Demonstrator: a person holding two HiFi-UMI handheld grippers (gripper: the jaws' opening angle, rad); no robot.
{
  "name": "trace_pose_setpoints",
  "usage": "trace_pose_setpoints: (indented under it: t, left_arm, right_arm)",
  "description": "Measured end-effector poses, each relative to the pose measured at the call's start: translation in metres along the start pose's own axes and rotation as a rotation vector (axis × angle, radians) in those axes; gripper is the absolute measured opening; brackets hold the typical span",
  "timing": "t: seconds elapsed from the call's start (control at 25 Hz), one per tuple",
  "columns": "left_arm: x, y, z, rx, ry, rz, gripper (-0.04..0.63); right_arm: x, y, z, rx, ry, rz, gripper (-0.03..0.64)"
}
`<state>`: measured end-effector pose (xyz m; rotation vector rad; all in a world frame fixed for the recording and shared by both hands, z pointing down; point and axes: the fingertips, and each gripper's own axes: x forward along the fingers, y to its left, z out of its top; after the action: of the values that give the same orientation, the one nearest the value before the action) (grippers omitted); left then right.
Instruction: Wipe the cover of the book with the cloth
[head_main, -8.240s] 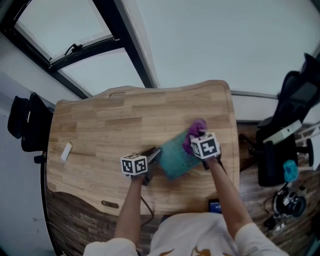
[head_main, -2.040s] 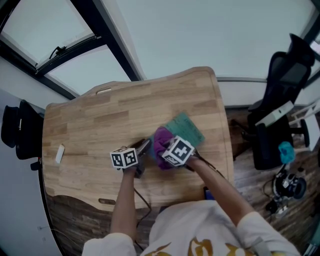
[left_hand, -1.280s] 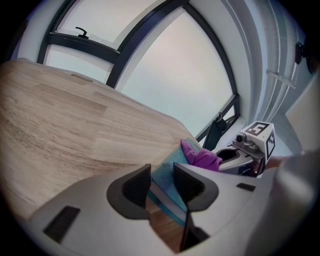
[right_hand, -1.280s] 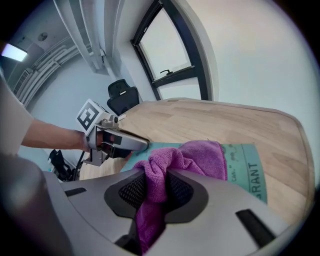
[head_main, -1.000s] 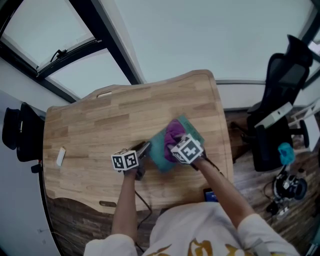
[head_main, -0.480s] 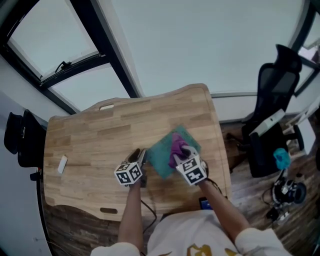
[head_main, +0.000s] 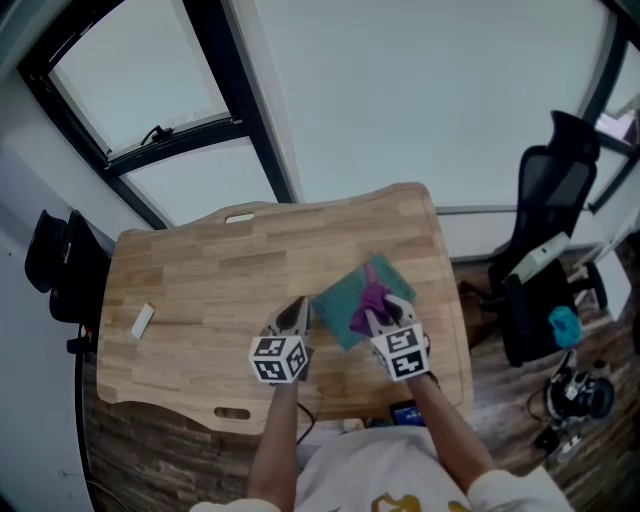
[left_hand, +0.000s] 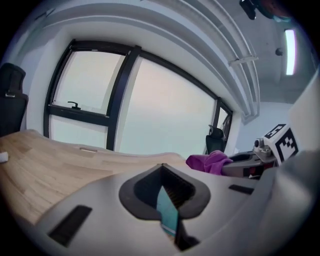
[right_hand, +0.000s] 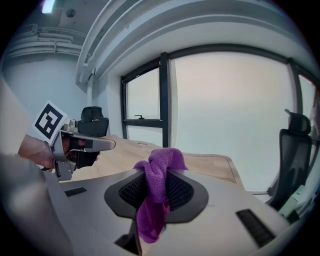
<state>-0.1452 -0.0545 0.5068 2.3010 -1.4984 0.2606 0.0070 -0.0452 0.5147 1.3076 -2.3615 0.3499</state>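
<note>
The right gripper (head_main: 378, 314) squeezes the soft purple cloth (right_hand: 156, 197) tight. The left gripper (head_main: 297, 306) has just been closing its jaws; they are together, holding nothing. The flat teal book (head_main: 337, 308) lies below, between both grippers, on the wooden table (head_main: 200, 280).

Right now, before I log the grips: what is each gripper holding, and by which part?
The right gripper pinches the purple cloth by a bunched fold. The left gripper, jaws just closed, holds nothing; the book lies on the table.

On the table (head_main: 200, 270) the book (head_main: 340, 310) lies right of centre, the cloth (head_main: 368, 298) over it, a chair (head_main: 548, 185) beyond the right edge.
</note>
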Motion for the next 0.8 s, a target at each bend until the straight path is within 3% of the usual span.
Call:
trace_pose_setpoints:
  t: [0.4, 0.8]
  left_arm:
    - [-0.027, -0.026, 0.024, 0.035, -0.073, -0.027, 0.002]
    - [-0.034, -0.042, 0.023, 0.064, -0.071, -0.066, 0.002]
  right_arm:
    - [-0.042, 0.008, 0.013, -0.027, -0.056, -0.082, 0.075]
    - [-0.059, 0.007, 0.011, -0.004, -0.072, -0.112, 0.076]
